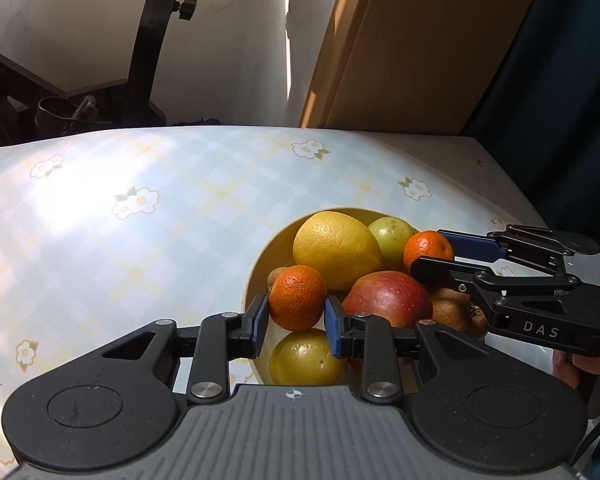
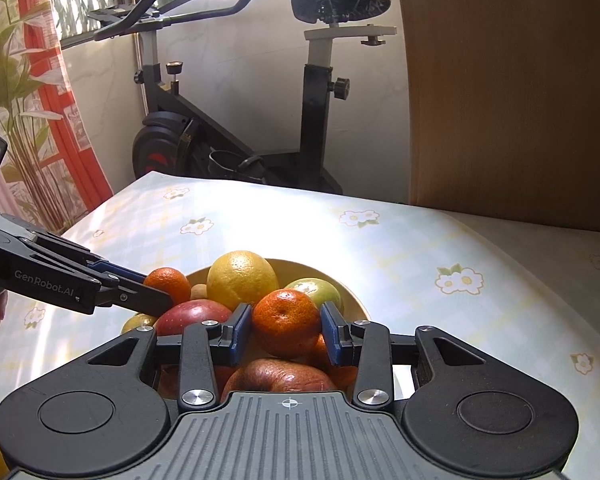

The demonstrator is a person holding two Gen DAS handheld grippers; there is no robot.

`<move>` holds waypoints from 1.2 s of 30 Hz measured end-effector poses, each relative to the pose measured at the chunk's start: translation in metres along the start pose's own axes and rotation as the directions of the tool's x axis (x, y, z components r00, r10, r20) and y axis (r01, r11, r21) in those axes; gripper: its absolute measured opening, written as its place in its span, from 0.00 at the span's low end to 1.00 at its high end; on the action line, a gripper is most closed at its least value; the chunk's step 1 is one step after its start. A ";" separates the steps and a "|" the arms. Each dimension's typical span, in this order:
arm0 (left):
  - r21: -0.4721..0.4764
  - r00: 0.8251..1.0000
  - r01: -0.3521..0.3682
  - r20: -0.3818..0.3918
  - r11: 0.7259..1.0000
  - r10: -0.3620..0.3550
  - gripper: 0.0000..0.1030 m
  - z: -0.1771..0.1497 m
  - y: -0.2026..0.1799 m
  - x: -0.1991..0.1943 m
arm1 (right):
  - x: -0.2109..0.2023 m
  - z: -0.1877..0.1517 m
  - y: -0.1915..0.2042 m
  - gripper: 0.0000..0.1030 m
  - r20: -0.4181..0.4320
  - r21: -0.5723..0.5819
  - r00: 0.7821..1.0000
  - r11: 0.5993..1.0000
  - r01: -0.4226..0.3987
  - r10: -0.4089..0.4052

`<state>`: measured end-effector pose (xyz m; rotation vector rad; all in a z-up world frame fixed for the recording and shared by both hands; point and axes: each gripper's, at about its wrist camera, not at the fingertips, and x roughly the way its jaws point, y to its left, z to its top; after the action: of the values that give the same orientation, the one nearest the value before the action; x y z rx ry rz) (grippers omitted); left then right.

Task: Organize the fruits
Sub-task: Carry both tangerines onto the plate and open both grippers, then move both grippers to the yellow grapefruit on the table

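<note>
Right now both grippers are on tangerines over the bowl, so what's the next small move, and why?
Probably ease both straight up: the left gripper and right gripper each clamp a tangerine pressed among fruit heaped in the bowl, so sideways pulls could dislodge neighbours.

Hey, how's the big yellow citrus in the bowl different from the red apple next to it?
The yellow citrus is plain yellow with pitted, dimpled peel; the red apple is red with yellowish speckles and smooth, glossy skin. The citrus looks the bigger of the two. It lies toward the far side of the bowl, the apple nearer the cameras. Both are whole and rest in the pile, and neither is gripped.
</note>
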<state>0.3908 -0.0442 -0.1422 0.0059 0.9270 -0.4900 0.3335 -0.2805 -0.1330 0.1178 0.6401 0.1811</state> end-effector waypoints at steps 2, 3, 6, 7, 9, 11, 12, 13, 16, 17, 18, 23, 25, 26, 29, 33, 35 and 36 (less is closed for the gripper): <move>-0.006 1.000 0.005 -0.005 1.000 -0.005 0.31 0.000 0.002 0.001 | 0.001 0.001 0.000 0.34 -0.003 0.006 1.000 1.000 0.002 -0.002; -0.011 1.000 0.006 -0.009 1.000 -0.006 0.31 0.002 0.001 0.003 | 0.001 0.001 0.000 0.34 -0.004 0.008 1.000 1.000 0.004 -0.004; -0.028 1.000 0.003 -0.022 1.000 -0.004 0.31 0.008 0.003 0.006 | 0.000 0.001 0.001 0.35 -0.007 0.016 1.000 1.000 0.015 -0.015; -0.030 1.000 0.004 -0.021 1.000 -0.005 0.31 0.008 0.004 0.005 | 0.000 0.000 0.002 0.35 -0.009 0.018 1.000 1.000 0.018 -0.018; -0.033 1.000 0.007 -0.009 0.999 -0.007 0.31 0.010 0.004 0.000 | -0.002 -0.002 0.003 0.35 -0.009 0.022 1.000 1.000 0.022 -0.022; -0.030 1.000 0.007 0.008 1.000 -0.007 0.31 0.012 0.004 -0.007 | -0.007 -0.004 0.003 0.35 -0.002 0.036 1.000 0.999 0.028 -0.028; -0.028 1.000 0.005 0.018 1.000 -0.004 0.31 0.012 0.003 -0.013 | -0.009 -0.006 0.003 0.35 0.003 0.043 1.000 0.999 0.031 -0.031; -0.029 1.000 0.001 0.029 1.000 -0.001 0.31 0.013 0.004 -0.018 | -0.012 -0.007 0.003 0.35 0.011 0.051 0.999 0.998 0.033 -0.034; -0.032 0.998 -0.002 0.055 0.999 0.003 0.31 0.012 0.005 -0.033 | -0.023 -0.011 0.003 0.35 0.029 0.073 0.999 0.997 0.039 -0.041; -0.034 0.998 -0.003 0.063 0.999 0.005 0.31 0.011 0.005 -0.037 | -0.026 -0.012 0.003 0.35 0.034 0.078 0.998 0.996 0.041 -0.044; -0.037 0.997 -0.003 0.072 0.999 0.006 0.31 0.009 0.006 -0.042 | -0.030 -0.014 0.002 0.35 0.044 0.086 0.998 0.995 0.044 -0.047; -0.049 0.995 -0.012 0.096 0.999 0.017 0.31 -0.002 0.008 -0.059 | -0.051 -0.022 0.002 0.35 0.083 0.127 0.995 0.991 0.047 -0.058; -0.050 0.994 -0.017 0.104 0.999 0.022 0.31 -0.006 0.008 -0.067 | -0.061 -0.027 0.004 0.35 0.101 0.138 0.993 0.989 0.047 -0.061; -0.050 0.994 -0.017 0.106 0.999 0.023 0.31 -0.009 0.008 -0.070 | -0.065 -0.029 0.005 0.35 0.107 0.142 0.992 0.989 0.045 -0.061; -0.053 0.993 -0.020 0.115 0.998 0.026 0.31 -0.019 0.008 -0.079 | -0.076 -0.036 0.008 0.35 0.124 0.152 0.990 0.988 0.043 -0.062; -0.069 0.992 -0.023 0.124 0.997 0.032 0.31 -0.034 0.011 -0.089 | -0.087 -0.045 0.016 0.35 0.134 0.141 0.989 0.989 0.047 -0.066; -0.080 0.991 -0.029 0.128 0.996 0.039 0.31 -0.041 0.012 -0.094 | -0.092 -0.051 0.021 0.35 0.135 0.138 0.989 0.989 0.042 -0.061; -0.086 0.991 -0.032 0.129 0.996 0.043 0.31 -0.045 0.014 -0.096 | -0.094 -0.053 0.023 0.35 0.134 0.140 0.989 0.989 0.039 -0.058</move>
<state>0.3137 0.0165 -0.0984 -0.0838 0.8167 -0.4116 0.2250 -0.2742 -0.1168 0.2449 0.5171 0.0810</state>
